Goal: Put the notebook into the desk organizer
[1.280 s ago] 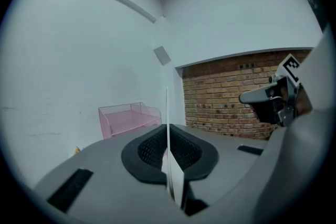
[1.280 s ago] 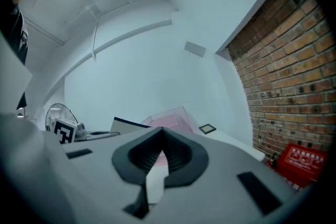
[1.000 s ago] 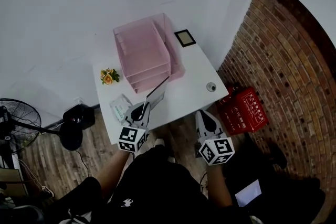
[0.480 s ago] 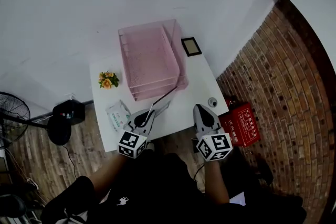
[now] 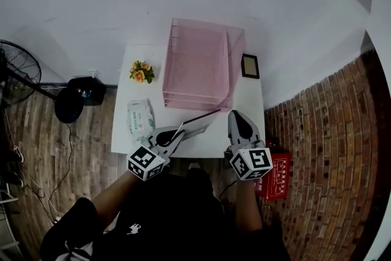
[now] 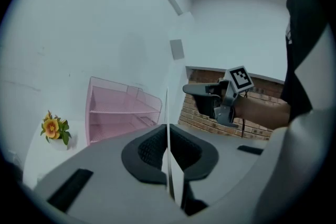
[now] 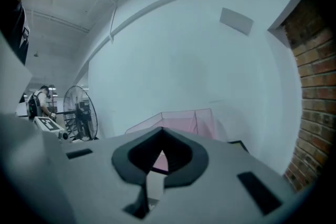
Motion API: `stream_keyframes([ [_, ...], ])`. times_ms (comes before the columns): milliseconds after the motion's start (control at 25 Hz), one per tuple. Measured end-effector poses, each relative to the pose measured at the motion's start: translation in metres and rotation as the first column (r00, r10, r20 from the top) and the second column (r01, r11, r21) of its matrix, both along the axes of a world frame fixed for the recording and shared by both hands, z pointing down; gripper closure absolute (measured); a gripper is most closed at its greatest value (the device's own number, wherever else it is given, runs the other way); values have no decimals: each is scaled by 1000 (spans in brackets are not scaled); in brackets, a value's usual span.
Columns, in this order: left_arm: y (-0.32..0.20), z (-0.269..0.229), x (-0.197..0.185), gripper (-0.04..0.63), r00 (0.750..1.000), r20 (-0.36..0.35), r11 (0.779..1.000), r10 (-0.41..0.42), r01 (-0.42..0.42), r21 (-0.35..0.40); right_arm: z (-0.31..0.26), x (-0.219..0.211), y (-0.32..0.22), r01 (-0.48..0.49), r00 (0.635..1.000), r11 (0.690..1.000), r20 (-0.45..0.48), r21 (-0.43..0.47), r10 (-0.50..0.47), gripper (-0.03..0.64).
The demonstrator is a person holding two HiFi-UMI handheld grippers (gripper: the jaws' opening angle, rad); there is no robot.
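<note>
Near edge of desk [image 5: 249, 101]: left tongs [image 5: 178, 131] clenched on notebook [image 5: 201, 120], its length aimed at pink mesh organizer [image 5: 195, 64] just ahead; right tongs [image 5: 234, 115] closed, empty, alongside.

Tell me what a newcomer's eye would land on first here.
The pink mesh organizer stands out first, at the back of the white table against the wall. Next comes the left gripper at the table's near edge, shut on a thin notebook that points toward the organizer. The brick wall on the right also draws the eye.
</note>
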State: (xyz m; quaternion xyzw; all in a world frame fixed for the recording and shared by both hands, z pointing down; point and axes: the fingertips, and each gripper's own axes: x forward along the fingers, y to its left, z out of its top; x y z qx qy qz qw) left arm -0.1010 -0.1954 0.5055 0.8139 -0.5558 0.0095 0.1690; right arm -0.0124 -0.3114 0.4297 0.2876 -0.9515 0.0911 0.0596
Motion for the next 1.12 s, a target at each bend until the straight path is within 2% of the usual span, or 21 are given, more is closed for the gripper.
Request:
stream_keyframes([
  [120, 2, 7, -2, 585, 994, -38, 995, -100, 98, -29, 1, -9, -9, 97, 995, 995, -6, -9, -97, 615],
  [240, 5, 12, -7, 584, 971, -95, 975, -219, 215, -48, 6, -12, -15, 172, 985, 985, 4, -26, -172, 615],
  [440, 11, 15, -14, 585, 918, -167, 933, -359, 354, -57, 18, -16, -19, 265, 964, 963, -5, -41, -266, 615],
  [720, 14, 16, -21, 585, 829, -266, 866, -491, 497, -51, 43, -26, -9, 368, 927, 928, -56, -63, -372, 615],
  [840, 15, 14, -23, 585, 768, -370, 837, -524, 544, -57, 44, -25, 3, 421, 904, 905, -58, -64, -424, 615],
  [960, 15, 14, -26, 586, 680, -504, 810, -532, 582, -70, 45, -21, 8, 454, 887, 888, -60, -66, -458, 615],
  [1120, 16, 17, -27, 585, 576, -629, 783, -522, 616, -86, 45, -14, 11, 476, 875, 877, -63, -61, -479, 615],
])
